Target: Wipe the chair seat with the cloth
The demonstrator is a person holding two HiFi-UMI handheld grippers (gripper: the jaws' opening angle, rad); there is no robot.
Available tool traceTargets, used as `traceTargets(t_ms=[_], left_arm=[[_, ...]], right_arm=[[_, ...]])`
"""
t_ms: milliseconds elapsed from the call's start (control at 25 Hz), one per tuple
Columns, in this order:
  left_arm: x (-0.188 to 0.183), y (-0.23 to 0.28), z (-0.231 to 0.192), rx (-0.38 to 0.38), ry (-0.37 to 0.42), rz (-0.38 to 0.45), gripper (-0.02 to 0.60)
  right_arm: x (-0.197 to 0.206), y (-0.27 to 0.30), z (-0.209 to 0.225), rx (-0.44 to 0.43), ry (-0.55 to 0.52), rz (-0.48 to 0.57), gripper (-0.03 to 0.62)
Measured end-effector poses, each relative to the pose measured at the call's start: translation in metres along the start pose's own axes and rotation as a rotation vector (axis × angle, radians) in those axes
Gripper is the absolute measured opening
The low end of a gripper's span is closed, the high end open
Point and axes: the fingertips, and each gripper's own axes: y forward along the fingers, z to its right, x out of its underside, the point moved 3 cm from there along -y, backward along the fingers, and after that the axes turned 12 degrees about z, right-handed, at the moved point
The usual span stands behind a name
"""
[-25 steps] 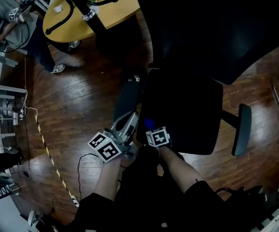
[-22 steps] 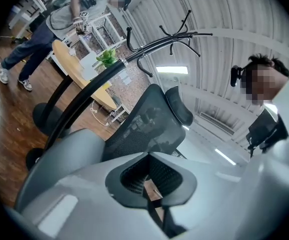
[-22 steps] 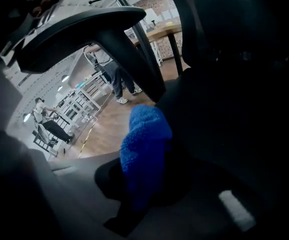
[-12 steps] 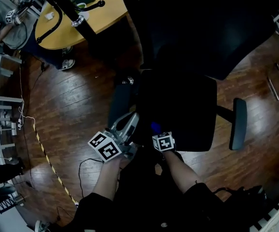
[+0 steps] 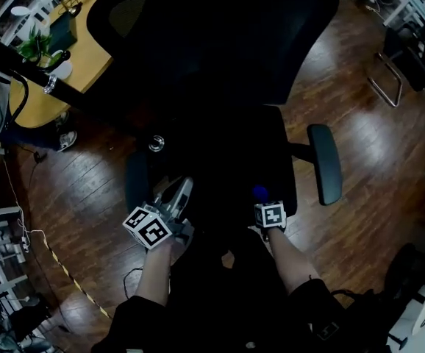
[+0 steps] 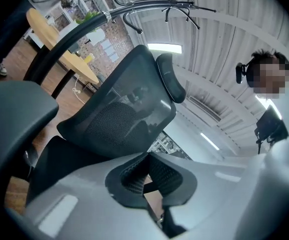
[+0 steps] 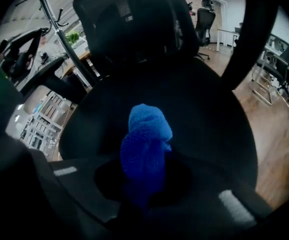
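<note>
One-handedly pinching the soft, light cloth's [image 7: 144, 139] bunched end in the right gripper [image 7: 143, 184] at the seat's [image 7: 209, 124] front edge, carrying the left gripper [image 6: 147, 176] closed, empty.

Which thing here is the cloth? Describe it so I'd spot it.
Find the big black office chair on the wooden floor. At the near edge of its seat, the right gripper pinches a bunched cloth: the only bright blue thing against all that black.
</note>
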Motion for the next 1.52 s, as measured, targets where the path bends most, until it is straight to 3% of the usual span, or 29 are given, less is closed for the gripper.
traceTargets(t_ms=[200,400,560,800,1000,1160,1280,1520], left_arm=[[0.011,0.017,0.003,0.01,0.001,-0.02,-0.009],[0.012,0.02,0.007,-0.002,0.004,-0.014,-0.008],[0.012,0.021,0.003,-0.026,-0.003,0.021,-0.008],[0.004,0.021,-0.006,-0.043,-0.002,0.049,-0.008],[-0.011,0.022,-0.023,-0.078,-0.011,0.088,-0.008],[-0.022,0.027,-0.036,-0.101,-0.027,0.118,-0.008],[-0.028,0.033,-0.044,-0.108,-0.081,0.15,-0.008],[-0.026,0.039,-0.058,-0.124,-0.104,0.127,-0.008]], right_arm=[[-0.011,-0.029,0.059,0.099,-0.001,0.018,0.035],[-0.018,-0.037,0.063,0.137,-0.016,0.027,0.036],[-0.063,-0.012,0.053,0.098,-0.029,0.146,0.037],[-0.169,0.064,-0.012,-0.069,-0.107,0.176,0.037],[-0.23,0.118,-0.084,-0.183,-0.191,0.141,0.037],[-0.242,0.164,-0.137,-0.273,-0.245,0.085,0.037],[-0.242,0.195,-0.176,-0.323,-0.296,0.058,0.037],[-0.245,0.208,-0.192,-0.36,-0.311,0.098,0.037]])
